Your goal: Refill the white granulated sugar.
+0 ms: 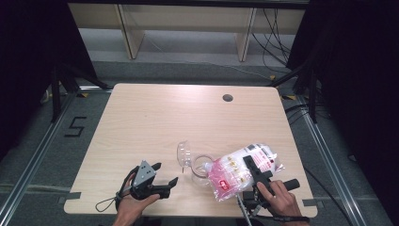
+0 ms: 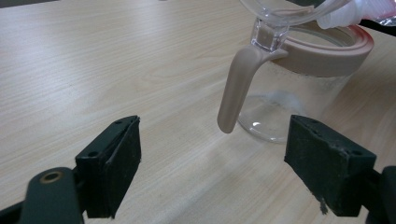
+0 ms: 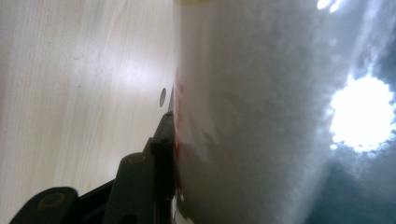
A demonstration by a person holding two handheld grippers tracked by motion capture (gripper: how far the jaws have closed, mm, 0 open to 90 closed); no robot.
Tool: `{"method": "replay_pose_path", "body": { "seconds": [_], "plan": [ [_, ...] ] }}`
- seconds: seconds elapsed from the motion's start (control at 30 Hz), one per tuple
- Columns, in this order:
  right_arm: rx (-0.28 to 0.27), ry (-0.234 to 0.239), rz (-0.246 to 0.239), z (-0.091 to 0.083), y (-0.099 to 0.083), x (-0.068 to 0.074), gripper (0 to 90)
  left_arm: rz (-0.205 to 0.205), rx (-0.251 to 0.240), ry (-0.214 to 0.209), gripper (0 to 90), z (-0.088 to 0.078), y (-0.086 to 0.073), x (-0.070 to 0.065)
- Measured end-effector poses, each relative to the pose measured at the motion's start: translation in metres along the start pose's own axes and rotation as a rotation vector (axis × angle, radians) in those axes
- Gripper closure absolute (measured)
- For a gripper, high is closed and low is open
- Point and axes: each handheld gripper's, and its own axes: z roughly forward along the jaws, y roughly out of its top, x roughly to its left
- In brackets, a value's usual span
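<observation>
- Currently the right gripper (image 1: 254, 175) clamps a clear plastic bag of white grains (image 1: 240, 170), its red label unreadable, tilted over the clear glass jar with pinkish-beige rim (image 1: 201, 170) on the pale wooden tabletop (image 1: 155, 122).
- Left gripper (image 1: 164, 178) hovers released beside the jar.

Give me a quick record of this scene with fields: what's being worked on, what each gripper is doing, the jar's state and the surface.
work in hand: a bag of white granules is tipped over a clear jar
right gripper: shut on the bag, one jaw pressed against its side
left gripper: open, jaws apart, nothing between them, aimed at the jar
jar: upright, pinkish rim and handle, clear hinged lid flipped open
bag mouth: above the jar's opening
surface: light wood table
</observation>
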Motion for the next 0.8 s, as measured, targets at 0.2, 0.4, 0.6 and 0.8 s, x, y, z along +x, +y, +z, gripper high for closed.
{"method": "replay_pose_path", "body": {
  "seconds": [0.2,0.4,0.6,0.8],
  "plan": [
    [0.006,-0.008,-0.029,-0.0005,-0.0001,-0.0008,56.7,-0.001,0.001,0.002,18.0,0.0002,-0.0002,-0.0005],
    [-0.002,-0.026,-0.071,0.0004,-0.001,-0.0031,57.0,0.0,0.0,0.002,18.0,0.0002,0.0,-0.0005],
    [0.011,-0.025,-0.069,0.0004,-0.0002,-0.0036,57.3,0.002,-0.001,0.003,18.0,0.0,0.0002,-0.0001],
    [0.014,-0.022,-0.06,0.0004,-0.0003,-0.0028,57.7,0.002,-0.003,-0.002,18.1,0.0005,0.0,0.0004]
  ]
}}
